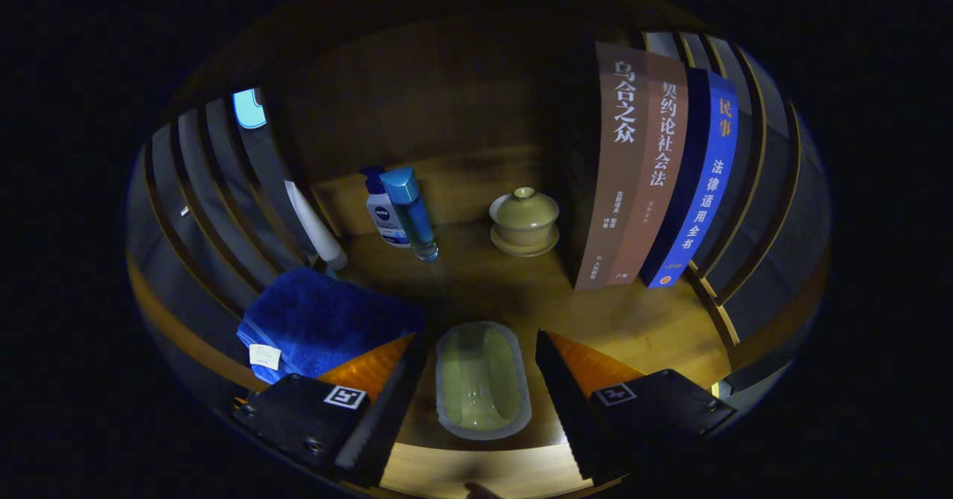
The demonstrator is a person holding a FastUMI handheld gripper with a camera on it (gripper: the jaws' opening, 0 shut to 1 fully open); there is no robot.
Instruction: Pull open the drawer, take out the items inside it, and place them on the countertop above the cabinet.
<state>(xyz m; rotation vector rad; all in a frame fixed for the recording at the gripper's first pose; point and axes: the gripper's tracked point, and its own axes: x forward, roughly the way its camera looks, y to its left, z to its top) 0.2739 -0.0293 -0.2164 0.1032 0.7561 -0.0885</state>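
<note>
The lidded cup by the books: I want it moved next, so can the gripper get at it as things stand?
Probably yes: the gripper is open, and bare wood lies between the small tray between its fingers and the lidded cup beyond.

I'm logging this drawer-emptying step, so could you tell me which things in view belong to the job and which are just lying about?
Job: hand-held gripper, fingers open either side of the pale green oblong dish; wooden countertop under it.
Probably just lying about: folded blue towel, white tube, white pump bottle, blue-capped clear bottle, lidded beige cup, upright books.
</note>
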